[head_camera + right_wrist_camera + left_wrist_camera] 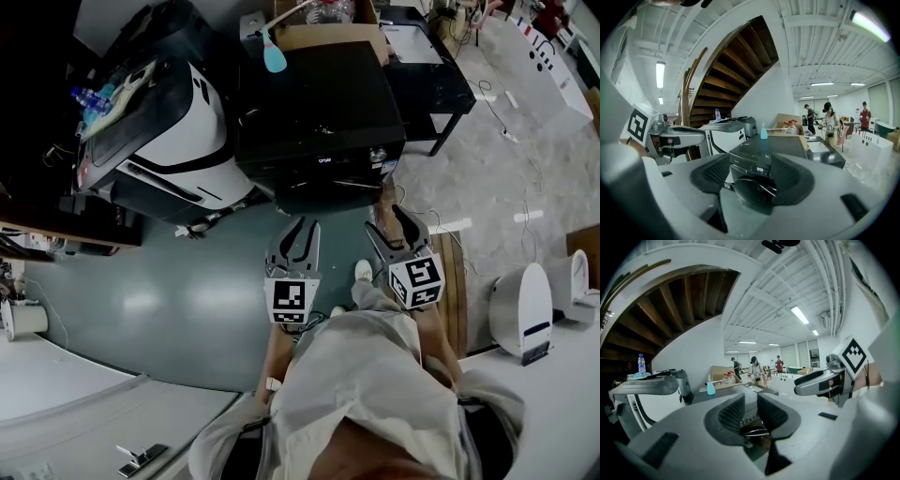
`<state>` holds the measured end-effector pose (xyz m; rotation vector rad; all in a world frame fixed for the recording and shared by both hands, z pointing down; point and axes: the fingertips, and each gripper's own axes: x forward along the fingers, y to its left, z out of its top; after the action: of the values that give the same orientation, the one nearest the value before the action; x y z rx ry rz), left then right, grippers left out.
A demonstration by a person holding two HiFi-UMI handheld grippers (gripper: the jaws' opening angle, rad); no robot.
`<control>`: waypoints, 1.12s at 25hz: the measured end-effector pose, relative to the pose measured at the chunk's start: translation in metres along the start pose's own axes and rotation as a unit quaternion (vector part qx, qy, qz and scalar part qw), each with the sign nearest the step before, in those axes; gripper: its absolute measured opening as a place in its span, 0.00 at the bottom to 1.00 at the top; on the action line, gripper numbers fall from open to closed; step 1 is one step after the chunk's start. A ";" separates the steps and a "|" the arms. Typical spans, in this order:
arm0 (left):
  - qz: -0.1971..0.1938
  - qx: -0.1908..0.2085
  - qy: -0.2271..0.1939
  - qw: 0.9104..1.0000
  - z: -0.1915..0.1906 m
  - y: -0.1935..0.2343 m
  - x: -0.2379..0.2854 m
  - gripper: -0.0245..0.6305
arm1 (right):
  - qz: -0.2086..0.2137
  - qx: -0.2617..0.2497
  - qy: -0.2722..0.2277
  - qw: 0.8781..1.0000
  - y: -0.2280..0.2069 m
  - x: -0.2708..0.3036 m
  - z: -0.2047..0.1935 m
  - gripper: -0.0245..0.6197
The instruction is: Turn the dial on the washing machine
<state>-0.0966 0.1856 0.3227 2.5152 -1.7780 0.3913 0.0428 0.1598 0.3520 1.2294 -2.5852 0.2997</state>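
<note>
The black front-loading washing machine (319,112) stands ahead of me, its control panel facing me with a small round dial (378,155) at the panel's right end. My left gripper (300,231) hovers over the grey floor just short of the machine's front, jaws a little apart and empty. To its right, my right gripper (395,223) is below the dial end, open with nothing between its pads. In the right gripper view the machine's lit display (760,169) and round door (752,190) show between the jaws; the dial is hidden there. The left gripper view shows the machine's front (751,419) close ahead.
A white machine (178,131) with a water bottle (86,96) on top stands at the left. A teal spray bottle (274,58) sits on the washer's top, a cardboard box (328,34) behind it. A black table (427,70) is to the right, white appliances (521,311) at the near right. People (754,365) stand far back.
</note>
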 end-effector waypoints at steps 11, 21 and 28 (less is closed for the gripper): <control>0.020 0.006 0.014 1.000 0.011 -0.003 0.031 0.17 | 0.026 0.003 -0.008 1.000 -0.033 0.024 0.013 0.45; 0.028 0.011 0.020 0.999 0.017 -0.001 0.058 0.17 | 0.030 0.005 -0.010 0.999 -0.061 0.037 0.019 0.45; 0.029 0.006 0.024 0.999 0.018 0.002 0.084 0.17 | 0.032 0.011 -0.002 0.999 -0.081 0.055 0.019 0.43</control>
<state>-0.0691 0.1042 0.3237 2.4438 -1.8408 0.4635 0.0697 0.0639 0.3578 1.1571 -2.6346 0.3407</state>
